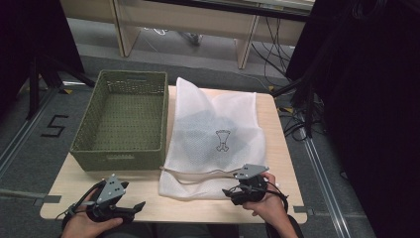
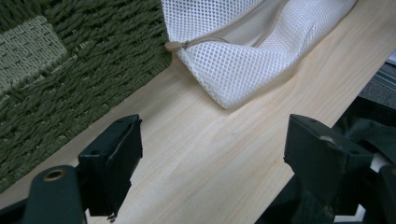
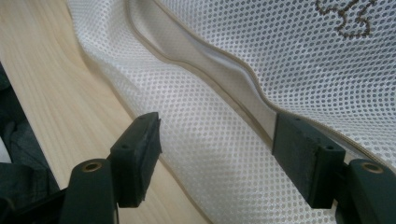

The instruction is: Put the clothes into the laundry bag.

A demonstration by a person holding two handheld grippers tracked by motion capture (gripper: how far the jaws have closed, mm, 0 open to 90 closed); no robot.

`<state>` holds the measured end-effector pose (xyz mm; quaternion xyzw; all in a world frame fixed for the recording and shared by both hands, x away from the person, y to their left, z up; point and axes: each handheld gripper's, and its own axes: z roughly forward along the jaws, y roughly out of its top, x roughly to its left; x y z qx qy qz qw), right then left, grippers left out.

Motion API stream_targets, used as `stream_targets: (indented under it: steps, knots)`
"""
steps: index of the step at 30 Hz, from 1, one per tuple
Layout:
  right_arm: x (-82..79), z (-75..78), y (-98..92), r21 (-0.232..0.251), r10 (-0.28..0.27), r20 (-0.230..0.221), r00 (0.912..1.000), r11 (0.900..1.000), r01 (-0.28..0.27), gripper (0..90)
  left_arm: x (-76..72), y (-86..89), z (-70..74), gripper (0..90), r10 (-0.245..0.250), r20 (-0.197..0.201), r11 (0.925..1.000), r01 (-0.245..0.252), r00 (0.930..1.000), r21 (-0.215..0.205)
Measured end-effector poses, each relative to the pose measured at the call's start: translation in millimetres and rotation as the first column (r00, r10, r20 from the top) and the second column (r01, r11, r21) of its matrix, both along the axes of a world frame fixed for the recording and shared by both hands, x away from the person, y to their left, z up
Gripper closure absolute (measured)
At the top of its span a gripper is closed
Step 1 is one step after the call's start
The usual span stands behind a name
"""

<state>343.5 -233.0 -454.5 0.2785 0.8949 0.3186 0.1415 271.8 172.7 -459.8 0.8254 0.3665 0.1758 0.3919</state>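
Note:
A white mesh laundry bag (image 1: 213, 134) lies flat on the wooden table (image 1: 280, 158), with something dark dimly visible inside and a small logo on top. A green woven basket (image 1: 86, 124) stands empty to its left, touching it. My left gripper (image 1: 132, 198) rests open at the table's front left; in its own view the jaws (image 2: 215, 158) straddle bare wood, with the bag's corner (image 2: 243, 60), a zipper pull (image 2: 173, 45) and the basket wall (image 2: 70, 70) ahead. My right gripper (image 1: 229, 194) is open at the bag's front edge, its jaws (image 3: 217, 154) spanning the mesh (image 3: 280, 60) and beige zipper seam (image 3: 205, 70).
Black curtains close in both sides. Cables (image 1: 297, 124) trail on the floor right of the table, and desk legs (image 1: 245, 47) stand behind it. A "5" (image 1: 53, 126) is marked on the floor at the left. Bare wood (image 1: 173, 208) runs along the table's front edge.

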Motion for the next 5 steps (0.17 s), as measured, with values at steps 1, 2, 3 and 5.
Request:
stream_targets:
  steps: [1, 2, 3, 5]
  knots:
    - [-0.1, 0.0, -0.5, 0.0, -0.004, -0.002, 1.0, 1.0, 0.004, 33.6, 0.1, -0.2, -0.1, 19.0, -0.002, 0.0, 1.0, 0.002, 1.0, -0.001]
    - [0.3, 0.1, -1.0, -0.003, -0.001, 0.003, 1.0, 1.0, 0.001, 33.6, 0.1, -0.1, -0.5, 19.0, -0.003, -0.001, 1.0, 0.003, 1.0, 0.002]
    - [0.4, 0.3, -1.3, -0.002, -0.008, 0.0, 1.0, 1.0, 0.008, 33.6, 0.0, 0.0, -0.7, 18.9, -0.002, -0.002, 1.0, 0.003, 1.0, 0.006]
    - [0.6, -0.1, -1.5, 0.004, -0.013, -0.005, 0.9999, 1.0, 0.013, 33.5, 0.1, -0.1, -0.6, 19.0, -0.002, -0.001, 1.0, 0.002, 1.0, 0.006]
